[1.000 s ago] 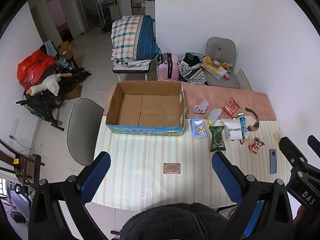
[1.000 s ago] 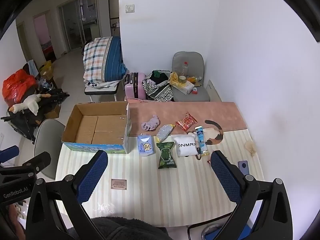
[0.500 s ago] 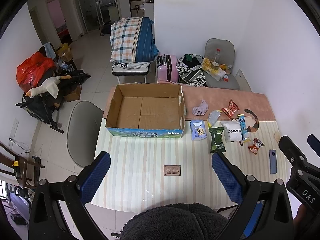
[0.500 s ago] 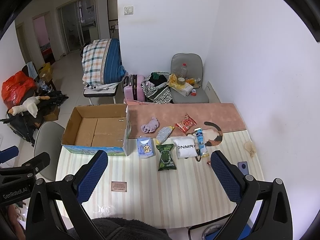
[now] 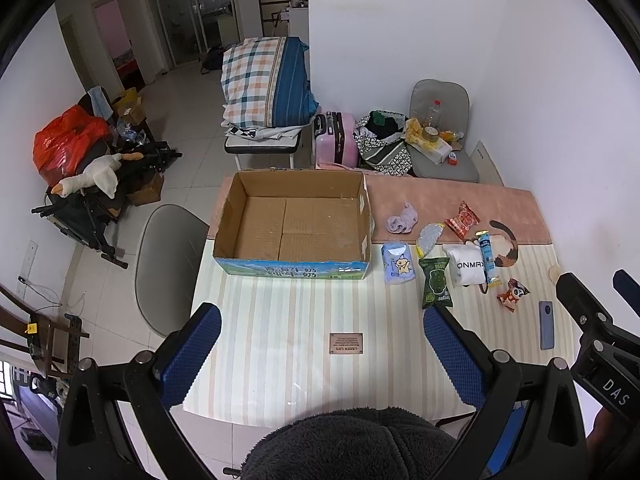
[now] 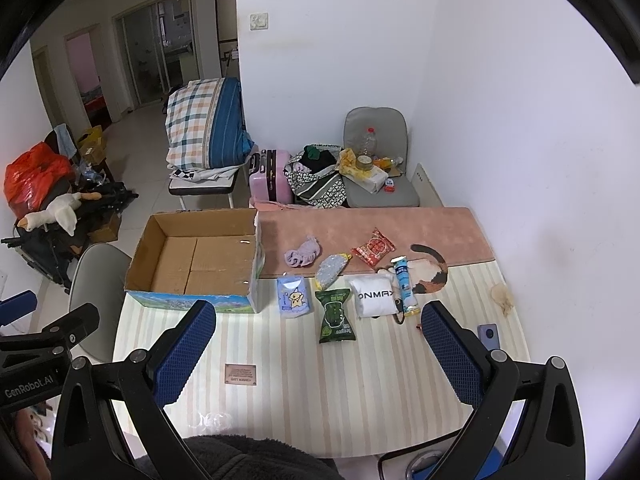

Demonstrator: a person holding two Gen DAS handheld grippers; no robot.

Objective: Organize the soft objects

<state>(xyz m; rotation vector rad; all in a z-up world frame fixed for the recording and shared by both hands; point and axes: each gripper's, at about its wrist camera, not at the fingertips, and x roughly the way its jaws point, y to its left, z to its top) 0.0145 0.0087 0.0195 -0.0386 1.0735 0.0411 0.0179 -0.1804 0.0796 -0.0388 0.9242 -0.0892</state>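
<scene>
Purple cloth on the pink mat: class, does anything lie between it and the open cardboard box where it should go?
Nothing visible lies between them. The purple cloth sits just right of the cardboard box, with only bare pink mat between. The box's upright side wall must be cleared. Both grippers hover open, away from it.

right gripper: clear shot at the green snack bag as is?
Probably yes. The right gripper is open and holds nothing, high above the table, and the green snack bag lies flat ahead of it with nothing on top, though neighbours lie close on both sides.

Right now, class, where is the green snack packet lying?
In both views, the green snack packet lies flat on the striped table, between the blue tissue pack and the white pouch.
</scene>
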